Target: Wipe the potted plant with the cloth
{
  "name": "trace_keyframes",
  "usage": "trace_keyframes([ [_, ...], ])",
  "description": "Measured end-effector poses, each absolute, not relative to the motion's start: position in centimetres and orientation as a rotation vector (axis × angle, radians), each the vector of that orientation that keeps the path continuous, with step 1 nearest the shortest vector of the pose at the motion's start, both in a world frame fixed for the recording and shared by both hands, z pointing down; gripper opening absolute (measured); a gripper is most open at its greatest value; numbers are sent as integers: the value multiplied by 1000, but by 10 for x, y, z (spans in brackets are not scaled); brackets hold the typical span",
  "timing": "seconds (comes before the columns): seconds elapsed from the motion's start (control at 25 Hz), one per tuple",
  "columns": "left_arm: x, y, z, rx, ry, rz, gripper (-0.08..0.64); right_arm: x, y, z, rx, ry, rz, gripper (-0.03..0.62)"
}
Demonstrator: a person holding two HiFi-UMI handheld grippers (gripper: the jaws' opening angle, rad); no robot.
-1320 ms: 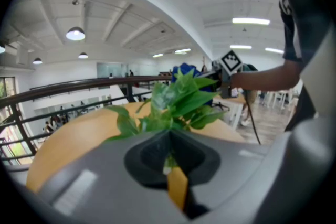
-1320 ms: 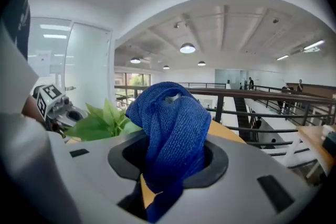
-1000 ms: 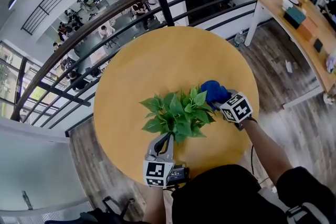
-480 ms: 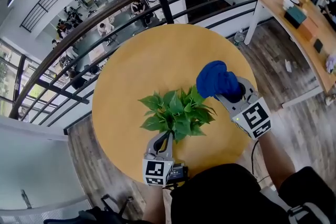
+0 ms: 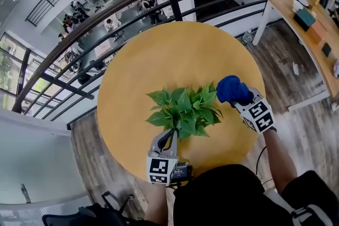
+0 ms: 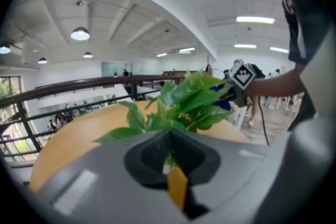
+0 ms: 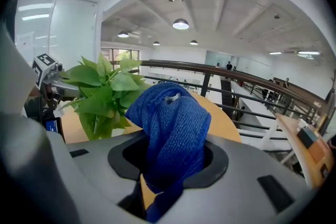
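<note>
A potted plant [image 5: 185, 111] with broad green leaves stands on the round wooden table [image 5: 159, 61]; the leaves hide its pot. My right gripper [image 5: 241, 99] is shut on a bunched blue cloth [image 5: 232, 89], held just right of the leaves and touching their edge. In the right gripper view the cloth [image 7: 170, 123] bulges up out of the jaws, with the plant [image 7: 102, 92] to its left. My left gripper [image 5: 170, 135] is shut, its tips under the near leaves at the plant's base. What they pinch is hidden. The left gripper view shows the plant [image 6: 184, 105] straight ahead.
A dark curved railing [image 5: 132, 0] runs behind the table, with a lower floor and people beyond it. A wooden desk [image 5: 312, 34] with small objects stands at the far right. Wood flooring [image 5: 275, 61] surrounds the table.
My right gripper lifted the blue cloth up off the plant's right leaves, then came down a little further right. The left gripper and the plant stayed still.
</note>
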State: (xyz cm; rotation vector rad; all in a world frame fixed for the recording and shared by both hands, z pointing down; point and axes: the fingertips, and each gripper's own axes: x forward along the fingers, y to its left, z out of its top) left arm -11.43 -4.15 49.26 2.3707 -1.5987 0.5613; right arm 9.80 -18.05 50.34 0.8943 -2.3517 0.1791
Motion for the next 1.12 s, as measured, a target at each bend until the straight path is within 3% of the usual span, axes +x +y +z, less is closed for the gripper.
trace_keyframes([
  [0.28,-113,-43,494,2372,-1608,552,2,51,-149,424,770,-2620,-29,163],
  [0.4,-116,-41,496,2364,-1612,554,2,39,-142,450,682,-2537,-56,163],
  [0.64,-120,-37,494,2354,-1625,537,2,108,-171,498,855,-2225,44,163],
  [0.84,-119,-40,493,2356,-1633,536,2,94,-199,428,868,-2195,-297,163],
  [1.0,-116,-38,494,2360,-1628,520,2,15,-179,348,697,-2214,-780,163],
  [1.12,-120,-35,497,2356,-1634,529,2,-50,-148,347,426,-2044,-1144,163],
])
